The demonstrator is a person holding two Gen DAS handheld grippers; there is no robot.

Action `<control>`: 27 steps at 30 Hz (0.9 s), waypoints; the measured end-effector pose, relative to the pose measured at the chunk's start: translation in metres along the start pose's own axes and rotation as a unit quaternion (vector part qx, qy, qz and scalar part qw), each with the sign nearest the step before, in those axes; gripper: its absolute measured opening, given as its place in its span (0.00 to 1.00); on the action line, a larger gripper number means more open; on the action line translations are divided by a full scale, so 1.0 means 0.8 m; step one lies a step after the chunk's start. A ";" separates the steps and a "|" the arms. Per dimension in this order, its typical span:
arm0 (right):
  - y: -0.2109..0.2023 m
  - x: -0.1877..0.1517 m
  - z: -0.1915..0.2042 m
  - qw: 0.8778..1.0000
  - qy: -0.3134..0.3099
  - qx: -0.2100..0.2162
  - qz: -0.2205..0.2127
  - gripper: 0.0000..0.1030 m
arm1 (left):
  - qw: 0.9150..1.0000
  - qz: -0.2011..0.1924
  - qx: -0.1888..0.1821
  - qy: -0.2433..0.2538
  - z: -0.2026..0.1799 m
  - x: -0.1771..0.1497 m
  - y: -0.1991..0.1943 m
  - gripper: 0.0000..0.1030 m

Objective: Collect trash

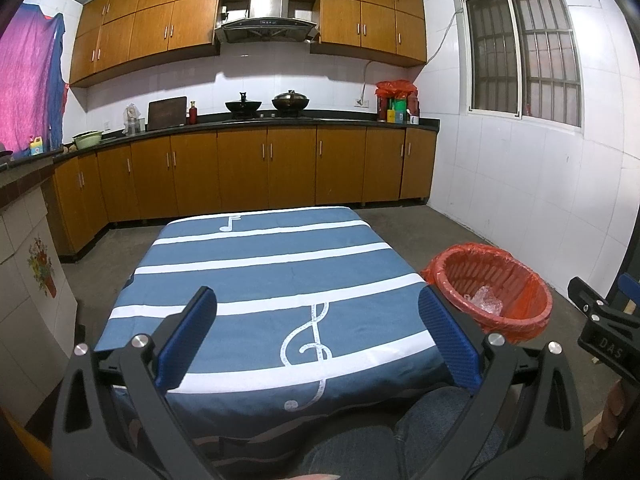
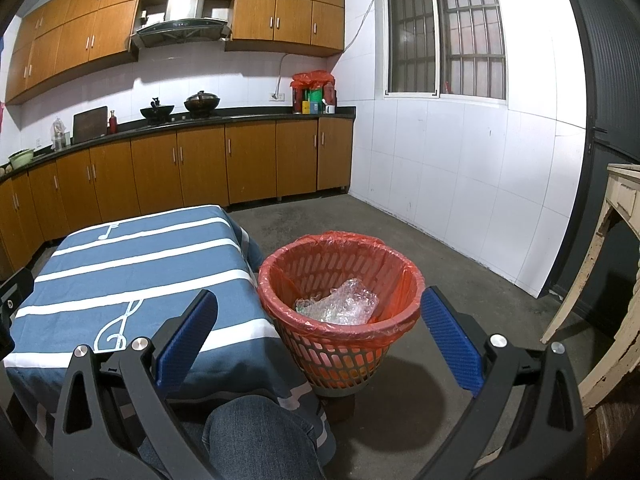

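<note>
Both my tongs, left gripper [image 1: 318, 336] and right gripper [image 2: 320, 338], hang released and empty. Crumpled plastic trash [image 2: 340, 304] already lies in the red basket [image 2: 400, 268] beside the table [image 1: 260, 264]. Tablecloth shows nothing left; job looks finished.

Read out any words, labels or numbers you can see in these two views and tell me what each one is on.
"DAS": on the black body of the right gripper, seen from the left wrist view.
Range hood display: too small to read.
Yellow bottle label: blurred.
Containers on the counter: labels unreadable.
</note>
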State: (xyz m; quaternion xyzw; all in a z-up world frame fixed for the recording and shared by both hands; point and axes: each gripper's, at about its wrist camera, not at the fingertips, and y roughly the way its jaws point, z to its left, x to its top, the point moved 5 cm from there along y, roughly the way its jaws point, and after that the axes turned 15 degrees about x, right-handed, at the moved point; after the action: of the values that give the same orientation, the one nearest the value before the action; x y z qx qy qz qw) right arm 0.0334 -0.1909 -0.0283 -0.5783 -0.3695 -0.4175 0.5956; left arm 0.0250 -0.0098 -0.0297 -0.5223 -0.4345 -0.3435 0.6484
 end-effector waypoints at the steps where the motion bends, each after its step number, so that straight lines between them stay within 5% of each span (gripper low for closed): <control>1: 0.000 0.000 0.000 1.000 0.000 0.000 0.000 0.98 | 1.000 0.000 0.000 0.000 0.000 0.000 0.000 0.96; 27: 0.001 -0.005 0.004 1.000 0.001 -0.001 0.003 0.98 | 1.000 0.012 -0.001 0.005 0.001 -0.006 0.010 0.96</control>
State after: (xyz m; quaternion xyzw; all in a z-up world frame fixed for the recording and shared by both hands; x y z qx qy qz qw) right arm 0.0328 -0.1877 -0.0322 -0.5792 -0.3668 -0.4166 0.5970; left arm 0.0302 -0.0070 -0.0371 -0.5267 -0.4244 -0.3384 0.6542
